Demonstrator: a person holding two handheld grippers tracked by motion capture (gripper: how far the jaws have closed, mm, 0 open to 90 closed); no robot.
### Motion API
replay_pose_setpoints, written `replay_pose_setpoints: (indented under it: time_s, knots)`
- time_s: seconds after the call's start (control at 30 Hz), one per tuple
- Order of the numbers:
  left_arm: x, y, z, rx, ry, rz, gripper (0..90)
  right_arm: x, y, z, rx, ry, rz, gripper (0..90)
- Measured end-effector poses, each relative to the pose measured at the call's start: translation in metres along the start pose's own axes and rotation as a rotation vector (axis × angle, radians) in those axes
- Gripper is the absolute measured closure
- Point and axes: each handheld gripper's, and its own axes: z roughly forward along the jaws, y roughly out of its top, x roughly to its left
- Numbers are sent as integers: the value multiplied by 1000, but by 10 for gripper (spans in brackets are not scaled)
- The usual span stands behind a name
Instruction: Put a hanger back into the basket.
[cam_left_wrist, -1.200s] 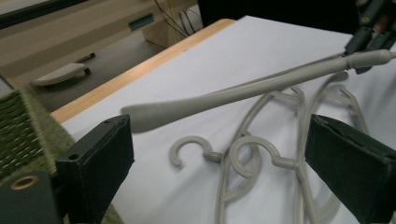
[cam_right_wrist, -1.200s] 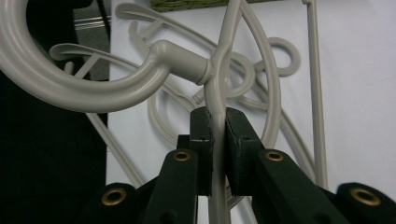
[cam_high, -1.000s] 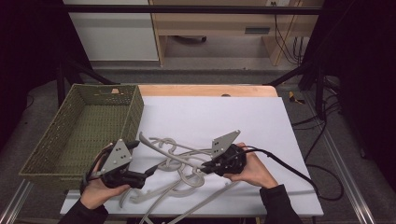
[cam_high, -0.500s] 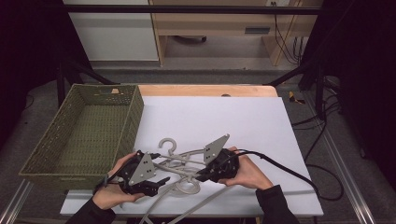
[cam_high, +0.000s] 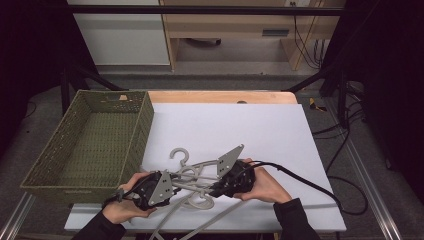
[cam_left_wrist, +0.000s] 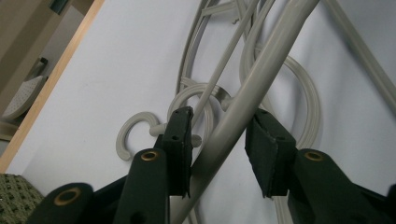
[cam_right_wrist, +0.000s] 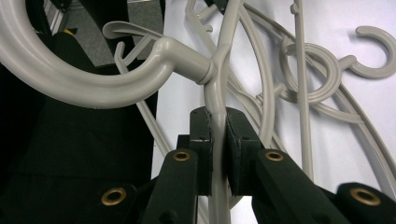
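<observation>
since a second ago the left gripper (cam_high: 172, 189) has come in from beside the basket (cam_high: 90, 145) toward the middle of the desk (cam_high: 240, 125) and dropped lower, and its fingers (cam_left_wrist: 180, 140) have just been closing, with a thick bar of a hanger (cam_left_wrist: 247, 98) now between them. in the left gripper view one finger lies against that bar while the other stands just off it with a sliver of white desk showing between, so the fingers are part open and not yet clamped. the right gripper (cam_high: 216, 189) sits much where it was, its fingers (cam_right_wrist: 201, 140) pinched tight on the neck of a hanger (cam_right_wrist: 215, 93) just below the hook (the right gripper view shows both pads pressed flat on the grey plastic).

the grey plastic hangers (cam_high: 192, 177) lie in a tangled heap at the near edge of the desk, between the two hands, with one hook (cam_high: 178, 155) sticking out toward the far side and long arms running off the near edge. the heap has been drawn closer together than it was a second ago. the woven green basket stands at the left of the desk, well apart from the right gripper, its near corner just beside the left hand (cam_high: 122, 207). a black cable (cam_high: 300, 175) trails from the right gripper across the white surface to the right.
</observation>
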Motion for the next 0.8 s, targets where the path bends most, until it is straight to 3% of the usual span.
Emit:
replay_pose_setpoints:
  time_s: [0.23,0.4,0.53,0.73,0.8]
  knots:
    - [-2,1,1,26,8,42,671,0,0,0,1,3,-1,825]
    - [-2,2,-2,17,7,41,704,-1,0,-4,-37,-17,-9,808]
    - [-2,2,-5,6,20,37,737,0,0,-8,-73,-57,-13,790]
    - [-1,5,-11,-43,3,0,815,-3,-1,-12,-89,-178,-8,778]
    - [-1,5,-11,-38,4,2,818,-4,-2,-13,-105,-187,11,769]
